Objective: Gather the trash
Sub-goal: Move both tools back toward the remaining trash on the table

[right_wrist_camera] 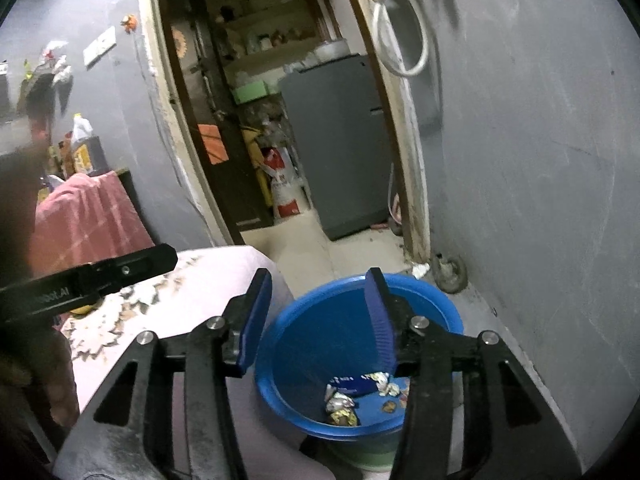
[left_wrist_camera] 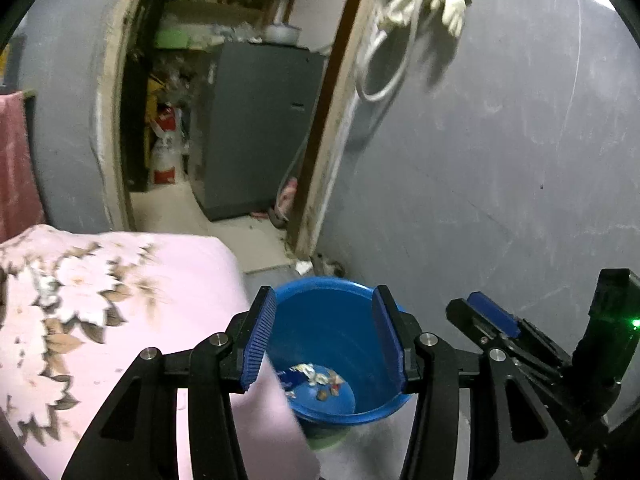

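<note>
With crumpled wrappers (right_wrist_camera: 352, 394) already in the blue bin (right_wrist_camera: 444, 312), we hold left gripper (left_wrist_camera: 324, 338) and right gripper (right_wrist_camera: 316, 320) above it, fingers parted and empty; further trash, if any, lies unseen.

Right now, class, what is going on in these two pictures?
A person is collecting trash with two hand-held grippers. Both the left gripper and the right gripper hang open and empty above a round blue plastic bin, which stands on the floor beside a pink floral bedcover. Crumpled foil wrappers already lie at the bottom of the bin.
</note>
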Motion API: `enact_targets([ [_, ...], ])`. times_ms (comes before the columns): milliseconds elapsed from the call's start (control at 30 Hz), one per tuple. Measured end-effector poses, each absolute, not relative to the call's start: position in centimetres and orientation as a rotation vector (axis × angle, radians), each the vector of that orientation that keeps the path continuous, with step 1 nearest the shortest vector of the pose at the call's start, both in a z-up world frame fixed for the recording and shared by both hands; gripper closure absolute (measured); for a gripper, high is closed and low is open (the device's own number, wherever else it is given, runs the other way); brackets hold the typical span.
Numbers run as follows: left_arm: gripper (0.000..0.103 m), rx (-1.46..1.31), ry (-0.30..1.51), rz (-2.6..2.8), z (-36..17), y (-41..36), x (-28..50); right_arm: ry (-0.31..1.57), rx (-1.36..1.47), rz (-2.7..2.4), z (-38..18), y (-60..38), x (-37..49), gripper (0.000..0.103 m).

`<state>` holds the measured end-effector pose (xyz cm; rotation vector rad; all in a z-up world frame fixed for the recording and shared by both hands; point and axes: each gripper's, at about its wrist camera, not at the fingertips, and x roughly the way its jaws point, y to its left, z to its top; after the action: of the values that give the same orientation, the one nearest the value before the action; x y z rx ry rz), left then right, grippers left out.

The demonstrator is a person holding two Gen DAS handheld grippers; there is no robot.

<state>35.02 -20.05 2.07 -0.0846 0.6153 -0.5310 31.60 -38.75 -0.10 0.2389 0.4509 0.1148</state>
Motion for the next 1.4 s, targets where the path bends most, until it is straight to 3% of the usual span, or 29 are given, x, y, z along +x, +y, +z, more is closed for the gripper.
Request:
enact_targets([
  [400, 0.04, -0.126, 0.494, -0.391, 4.8, -10.7, 30.5, 0.36, 0.192, 0.199, 2.9, -32.0, 29.4, 0.021],
  [667, 0.017, -0.158, 0.444, -0.255, 4.0, -4.2, 26.9, 0.331, 0.172, 0.298, 3.0, -26.6, 27.8, 0.0],
  [767, 0.012, -0.17, 0.439, -0.194, 3.4, -1.9, 25.8, 0.327, 0.149, 0.319, 2.8, -24.6, 27.3, 0.0],
  [1067, 0.01, -0.15, 0.437, -0.077, 1.6, 2.5, 23.2, 0.38, 0.091, 0.37, 0.7, -19.9, 26.5, 0.0],
  [1333, 0.01, -0.161, 0.488, -0.046, -0.2, 4.4, 23.2, 0.541, 0.034, 0.384, -3.1, -16.8, 28.3, 0.0],
  [1400, 0.01, -0.163, 0.504, -0.042, -0.5, 4.5, 23.5, 0.585, 0.026, 0.389, -3.9, -16.3, 28.9, 0.007],
])
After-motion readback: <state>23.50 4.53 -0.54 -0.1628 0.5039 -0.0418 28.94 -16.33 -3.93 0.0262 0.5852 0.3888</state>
